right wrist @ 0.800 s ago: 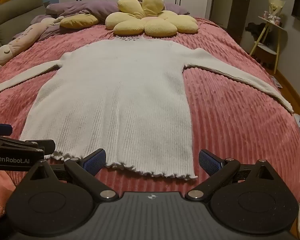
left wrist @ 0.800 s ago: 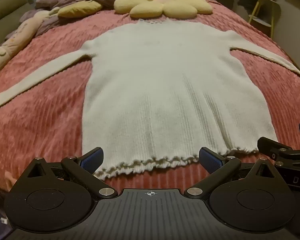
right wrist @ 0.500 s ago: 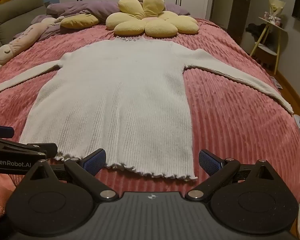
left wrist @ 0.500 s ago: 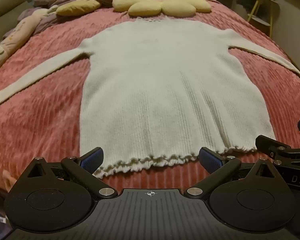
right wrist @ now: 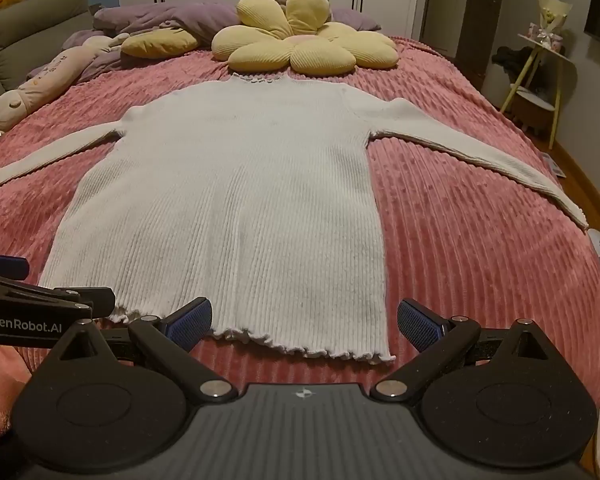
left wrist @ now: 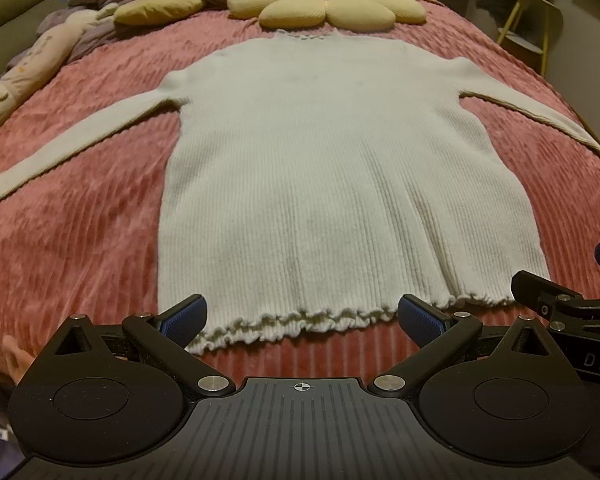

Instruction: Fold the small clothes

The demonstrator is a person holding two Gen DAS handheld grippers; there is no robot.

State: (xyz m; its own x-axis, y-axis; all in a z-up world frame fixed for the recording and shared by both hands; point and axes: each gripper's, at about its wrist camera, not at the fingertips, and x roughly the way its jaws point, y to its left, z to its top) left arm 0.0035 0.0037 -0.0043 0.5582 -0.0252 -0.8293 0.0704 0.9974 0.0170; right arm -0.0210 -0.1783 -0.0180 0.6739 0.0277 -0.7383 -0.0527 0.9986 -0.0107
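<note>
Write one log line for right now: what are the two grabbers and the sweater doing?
left gripper: open, at hem | right gripper: open, at hem | white sweater: flat on pink bedspread, sleeves spread, unfolded

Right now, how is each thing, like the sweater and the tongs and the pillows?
Sweater: spread flat on the bed, sleeves out to both sides, not yet folded.
Left tongs: open, at the frilly hem, holding nothing.
Right tongs: open, at the hem, holding nothing.
Flower pillow: lying just beyond the collar.
Blanket: pink, spread over the bed.
Plush toy: lying along the bed's left edge.
</note>
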